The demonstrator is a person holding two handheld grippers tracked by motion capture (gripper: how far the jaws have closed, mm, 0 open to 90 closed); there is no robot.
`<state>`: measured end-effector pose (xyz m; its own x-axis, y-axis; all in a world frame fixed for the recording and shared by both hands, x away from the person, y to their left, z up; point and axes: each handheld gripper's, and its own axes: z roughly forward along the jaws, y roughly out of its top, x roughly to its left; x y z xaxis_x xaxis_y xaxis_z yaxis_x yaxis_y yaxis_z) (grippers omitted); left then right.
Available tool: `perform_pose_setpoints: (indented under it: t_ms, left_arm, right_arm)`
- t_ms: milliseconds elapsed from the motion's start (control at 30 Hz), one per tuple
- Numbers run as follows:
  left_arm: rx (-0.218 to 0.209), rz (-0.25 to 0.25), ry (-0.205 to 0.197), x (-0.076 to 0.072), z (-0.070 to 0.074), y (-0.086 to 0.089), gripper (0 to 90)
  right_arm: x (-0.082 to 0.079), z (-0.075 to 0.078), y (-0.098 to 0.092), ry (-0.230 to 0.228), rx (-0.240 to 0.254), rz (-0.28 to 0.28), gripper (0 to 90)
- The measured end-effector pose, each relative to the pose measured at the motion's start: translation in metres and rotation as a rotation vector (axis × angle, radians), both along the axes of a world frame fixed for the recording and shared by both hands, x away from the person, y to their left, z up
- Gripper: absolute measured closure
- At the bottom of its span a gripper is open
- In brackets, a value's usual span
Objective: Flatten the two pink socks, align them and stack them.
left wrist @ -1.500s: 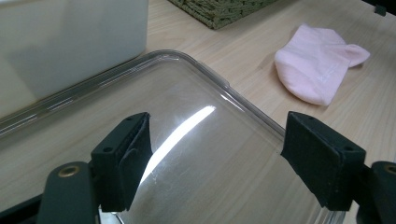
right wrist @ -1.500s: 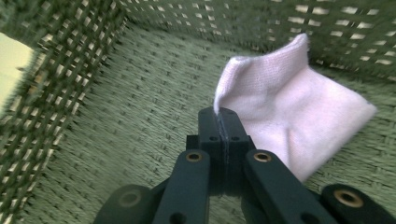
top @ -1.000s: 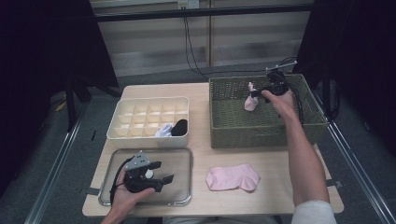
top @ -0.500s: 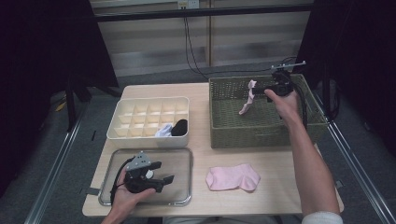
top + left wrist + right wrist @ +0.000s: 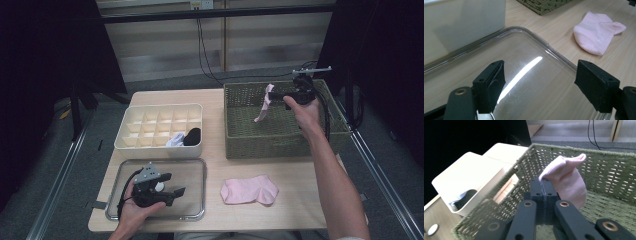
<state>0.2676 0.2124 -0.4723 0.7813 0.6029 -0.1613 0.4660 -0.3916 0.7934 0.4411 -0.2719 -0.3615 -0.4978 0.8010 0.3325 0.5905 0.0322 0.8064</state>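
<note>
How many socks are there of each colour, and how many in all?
Pink socks: 2, one held up by the right gripper over the basket as a hanging sock, one flat sock on the table.
Black socks: 1, the black sock in the divided box.
White socks: 1, the white sock beside it.
Total: 4

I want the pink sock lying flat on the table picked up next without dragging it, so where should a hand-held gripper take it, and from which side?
Probably grip the pink sock on the table at its narrow tab end on the right, where the fabric bunches slightly. Come straight down from above, jaws across that end: it lies flat on the wooden table, with open space around it between the clear tray and the woven basket.
</note>
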Motion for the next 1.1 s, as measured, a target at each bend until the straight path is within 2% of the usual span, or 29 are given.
perform_pose_setpoints:
  t_ms: [167, 267, 433, 633, 700, 1000, 1100]
  left_arm:
    - [0.001, -0.005, -0.007, -0.001, 0.001, -0.001, 23.4]
    - [-0.024, -0.009, 0.004, -0.001, 0.001, -0.001, 23.4]
    - [-0.01, -0.016, -0.003, -0.001, 0.001, -0.003, 23.4]
    - [-0.014, -0.012, 0.0, -0.001, 0.001, -0.003, 23.4]
    - [-0.028, -0.008, 0.004, -0.001, 0.001, -0.003, 23.4]
    - [-0.015, -0.008, 0.003, 0.0, 0.0, -0.003, 23.4]
    - [-0.014, -0.012, 0.004, 0.0, 0.0, -0.004, 23.4]
  right_arm:
    - [-0.01, 0.007, 0.004, -0.029, 0.009, 0.009, 90.0]
    - [-0.017, 0.011, 0.004, -0.038, 0.017, 0.011, 90.0]
    - [-0.029, 0.021, 0.006, -0.07, 0.025, 0.023, 90.0]
    - [-0.037, 0.028, 0.006, -0.099, 0.044, 0.028, 90.0]
    - [-0.04, 0.03, 0.006, -0.103, 0.05, 0.032, 90.0]
    - [-0.051, 0.04, 0.01, -0.133, 0.07, 0.038, 90.0]
    - [-0.056, 0.044, 0.011, -0.158, 0.087, 0.045, 90.0]
